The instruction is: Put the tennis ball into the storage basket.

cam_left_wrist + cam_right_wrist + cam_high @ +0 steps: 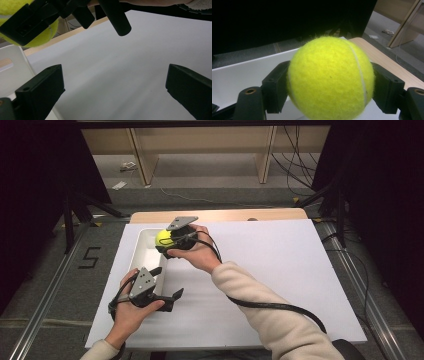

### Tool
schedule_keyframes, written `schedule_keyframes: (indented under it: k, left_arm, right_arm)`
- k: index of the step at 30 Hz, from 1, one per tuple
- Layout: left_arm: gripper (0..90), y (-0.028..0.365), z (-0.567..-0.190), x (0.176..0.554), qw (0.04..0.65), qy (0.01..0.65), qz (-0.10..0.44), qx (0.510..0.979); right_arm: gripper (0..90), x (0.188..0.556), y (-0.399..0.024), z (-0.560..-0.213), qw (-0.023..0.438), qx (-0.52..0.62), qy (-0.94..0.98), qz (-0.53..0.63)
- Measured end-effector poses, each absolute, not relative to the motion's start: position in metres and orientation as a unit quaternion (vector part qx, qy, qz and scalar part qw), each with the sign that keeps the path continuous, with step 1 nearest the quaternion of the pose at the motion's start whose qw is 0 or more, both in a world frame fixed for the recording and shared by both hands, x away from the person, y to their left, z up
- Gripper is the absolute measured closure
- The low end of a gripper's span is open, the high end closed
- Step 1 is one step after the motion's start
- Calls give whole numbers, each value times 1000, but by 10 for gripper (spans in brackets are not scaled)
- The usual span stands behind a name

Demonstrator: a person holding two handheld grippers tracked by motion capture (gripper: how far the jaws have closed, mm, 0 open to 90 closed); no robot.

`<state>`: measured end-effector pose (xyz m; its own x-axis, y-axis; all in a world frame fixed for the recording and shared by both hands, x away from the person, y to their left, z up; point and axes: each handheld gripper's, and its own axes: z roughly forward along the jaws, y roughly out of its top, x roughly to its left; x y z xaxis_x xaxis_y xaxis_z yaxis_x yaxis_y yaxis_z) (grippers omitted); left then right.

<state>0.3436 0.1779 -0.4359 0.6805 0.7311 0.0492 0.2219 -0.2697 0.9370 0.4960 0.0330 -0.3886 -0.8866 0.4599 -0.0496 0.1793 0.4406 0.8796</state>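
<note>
Two handheld grippers were in use at the table, one in each of the person's hands. The right gripper (165, 241) was closed on a yellow-green tennis ball (163, 238), one black jaw pressed against each side of it, as the right gripper view confirmed with the tennis ball (329, 78) seated squarely between the jaws. The ball was held clear in the air above the far part of a white rectangular tray (141, 251), which lay along the left side of a white foam board (280, 270). The right hand (192, 251) had reached across from the right, and the cream sleeve (270, 315) ran diagonally over the board. A black cable (270, 306) trailed from this gripper back along the forearm.

The left gripper (170, 282) was at the near end of the tray, beside its right rim, held in the left hand (131, 312). Its jaws stood wide apart and held nothing; the left gripper view showed bare white board between them. In that same view the tennis ball (40, 40) appeared at the upper left, clamped in the other gripper, with a corner of the tray (12, 72) below it at the left edge.

The board rested on a wooden tabletop (220, 215), a strip of which showed at the far edge. No other objects lay on the board. Whether the tray held anything beneath the ball could not be determined.
</note>
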Motion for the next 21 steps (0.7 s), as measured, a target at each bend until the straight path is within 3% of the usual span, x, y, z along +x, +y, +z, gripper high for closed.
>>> schedule_keyframes:
  k: [21]
  left_arm:
    - [13,178,-436,344,515,314,247,758]
  right_arm:
    - [260,495,43,-387,136,183,840,493]
